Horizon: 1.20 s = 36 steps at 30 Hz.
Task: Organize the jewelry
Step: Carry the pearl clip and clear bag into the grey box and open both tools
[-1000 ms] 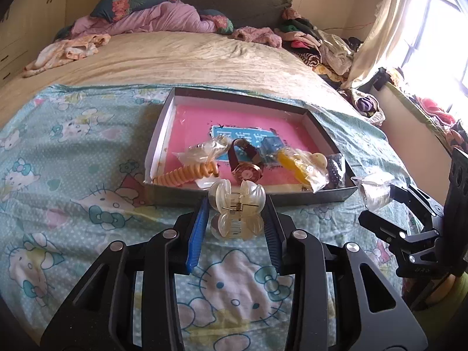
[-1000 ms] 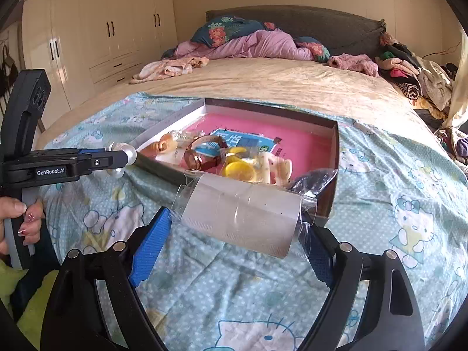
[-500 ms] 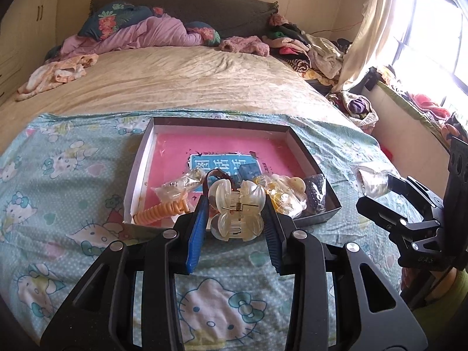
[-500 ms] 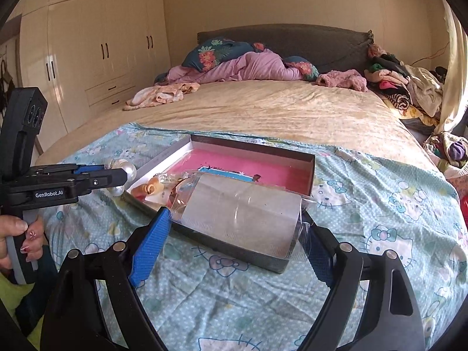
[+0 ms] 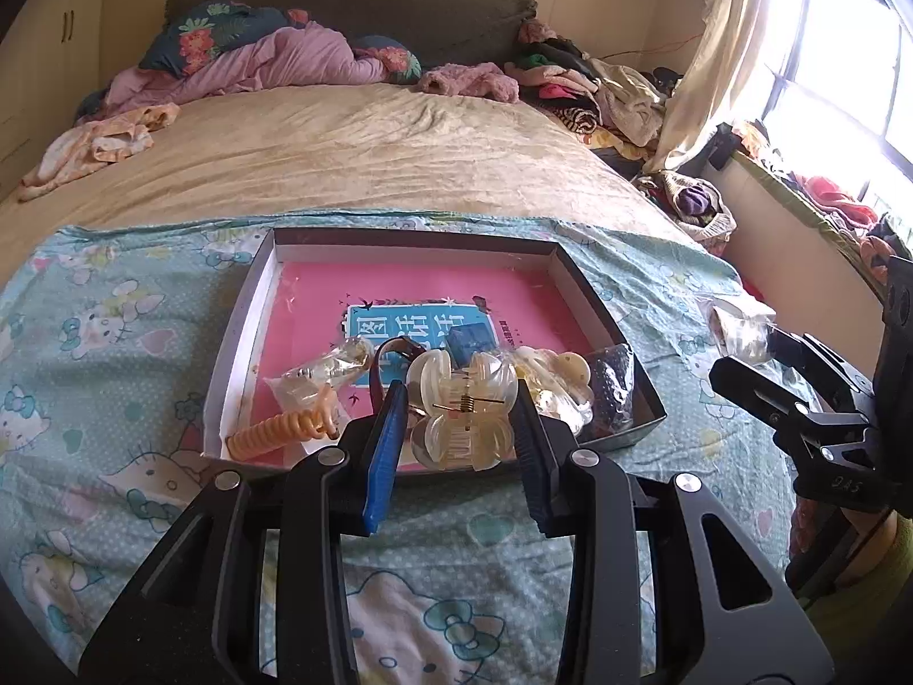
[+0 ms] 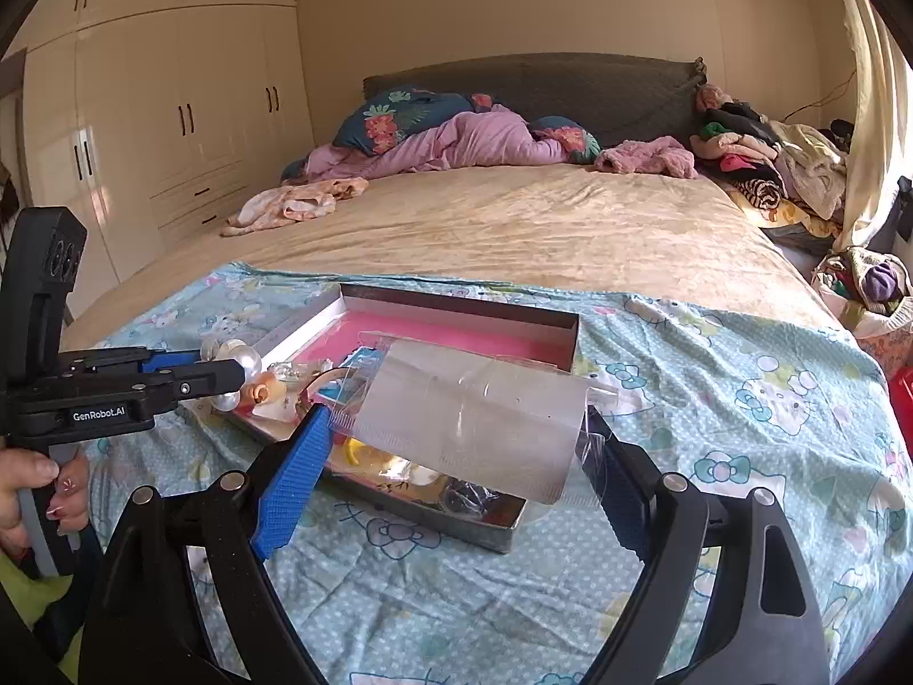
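My left gripper point(image 5: 459, 414) is shut on a clear cream hair claw clip point(image 5: 462, 411) and holds it above the near edge of the shallow box point(image 5: 593, 299) with a pink floor. My right gripper point(image 6: 456, 434) is shut on a clear plastic bag point(image 6: 473, 416), held stretched between its pads above the box's near right corner point(image 6: 496, 531). The box holds an orange spiral hair tie point(image 5: 274, 436), small bagged pieces point(image 5: 319, 374), yellow items point(image 5: 548, 377) and a dark bag point(image 5: 613, 382). The left gripper with the clip also shows in the right wrist view point(image 6: 228, 368).
The box lies on a Hello Kitty sheet point(image 5: 114, 342) over a beige bed point(image 5: 365, 160). Bedding and clothes point(image 5: 274, 57) pile at the headboard and along the right side point(image 5: 599, 91). A wardrobe point(image 6: 171, 114) stands at the left, a window point(image 5: 844, 57) at the right.
Both grippers have pulled back and risen from the box, which now looks farther and smaller. Each still holds its item: the clip on the left, the bag on the right.
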Motion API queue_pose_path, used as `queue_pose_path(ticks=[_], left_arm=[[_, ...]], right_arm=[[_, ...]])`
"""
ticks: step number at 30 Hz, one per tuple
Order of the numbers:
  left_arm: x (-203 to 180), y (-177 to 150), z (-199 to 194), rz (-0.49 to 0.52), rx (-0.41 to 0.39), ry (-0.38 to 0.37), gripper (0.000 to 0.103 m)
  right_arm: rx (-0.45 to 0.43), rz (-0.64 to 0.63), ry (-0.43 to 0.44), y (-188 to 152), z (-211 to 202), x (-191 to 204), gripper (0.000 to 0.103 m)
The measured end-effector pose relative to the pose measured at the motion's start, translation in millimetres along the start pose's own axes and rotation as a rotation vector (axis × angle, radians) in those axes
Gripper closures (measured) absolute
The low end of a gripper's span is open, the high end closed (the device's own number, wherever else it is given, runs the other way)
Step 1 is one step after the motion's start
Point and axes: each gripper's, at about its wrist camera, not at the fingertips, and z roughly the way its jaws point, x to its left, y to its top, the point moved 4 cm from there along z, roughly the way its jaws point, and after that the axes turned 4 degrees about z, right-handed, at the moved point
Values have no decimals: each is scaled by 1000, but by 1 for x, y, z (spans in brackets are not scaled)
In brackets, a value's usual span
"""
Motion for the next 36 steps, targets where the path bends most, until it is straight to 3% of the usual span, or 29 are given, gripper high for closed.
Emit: queue_pose_path(ticks=[16, 36], left_arm=[[2, -15, 48, 22, 72, 12, 75], [37, -13, 59, -37, 73, 39, 74]], right_arm=[[27, -15, -18, 3, 34, -6, 18], [146, -82, 30, -11, 97, 21, 18]])
